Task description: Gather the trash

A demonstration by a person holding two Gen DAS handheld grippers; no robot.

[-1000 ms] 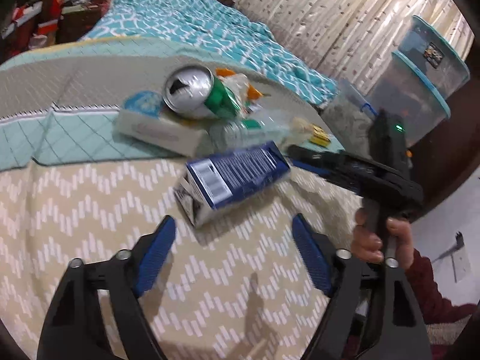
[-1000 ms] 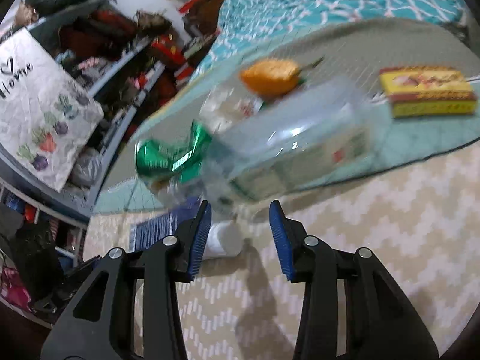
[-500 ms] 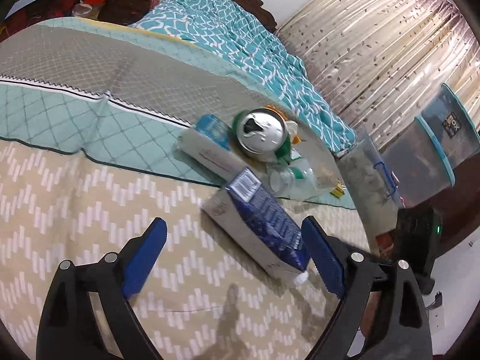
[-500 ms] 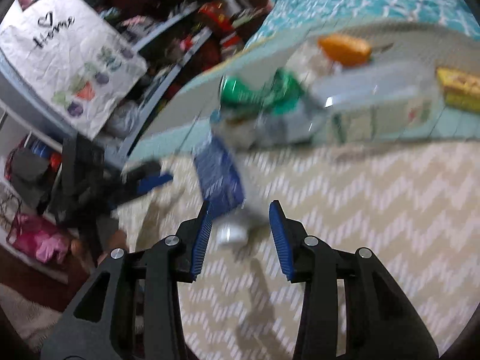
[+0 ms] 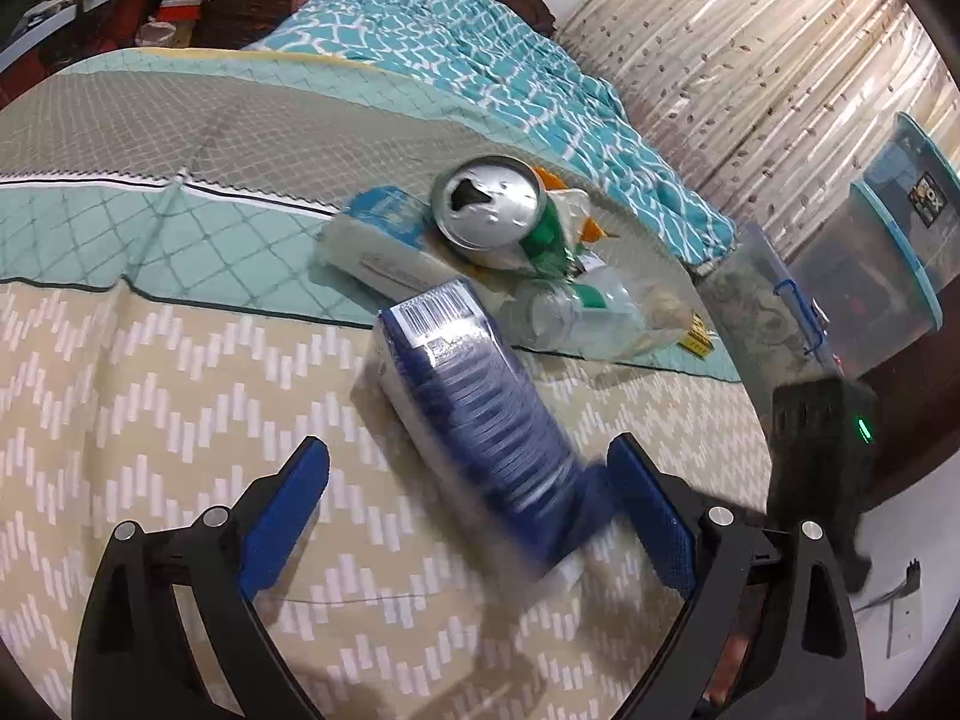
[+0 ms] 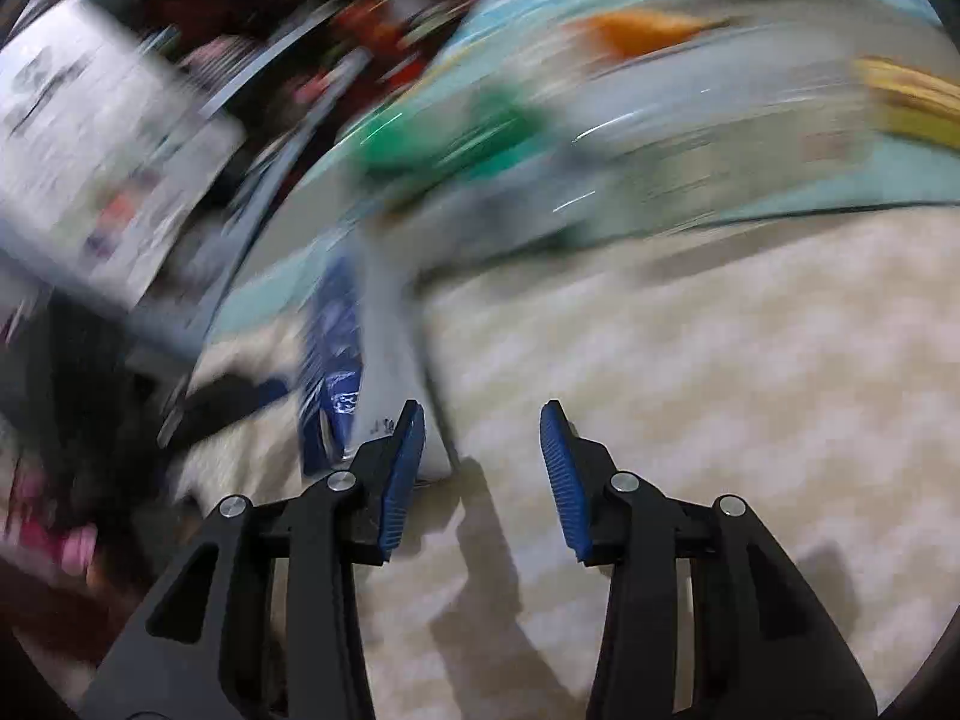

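Left gripper (image 5: 468, 510): angled down over the bed's zigzag-patterned blanket (image 5: 150, 420); jaws spread wide and opening, pads pressing on nothing.
Between the left jaws: the near end of one blue carton (image 5: 480, 420) lying on the zigzag blanket, close beside the right-hand pad; contact cannot be told through the blur.
Right gripper (image 6: 483, 474): angled down too, jaws partly apart with only blanket between them; its view is smeared by motion.
Right gripper and carton: the carton's (image 6: 354, 372) near end sits just outside the left-hand pad, seemingly against it; not pinched.
Right gripper from the left view: a dark body (image 5: 822, 438) with a green light, off the bed's right edge.
Trash past the carton, on the teal quilted band (image 5: 90, 228): one clear plastic bottle (image 5: 576, 312), one green can (image 5: 498, 204) with its opened top facing the camera, one white-and-blue box (image 5: 384, 240), one orange-and-white wrapper (image 5: 576, 210), one small yellow packet (image 5: 696, 339).
Far edge: one rumpled teal patterned cover (image 5: 480, 48).
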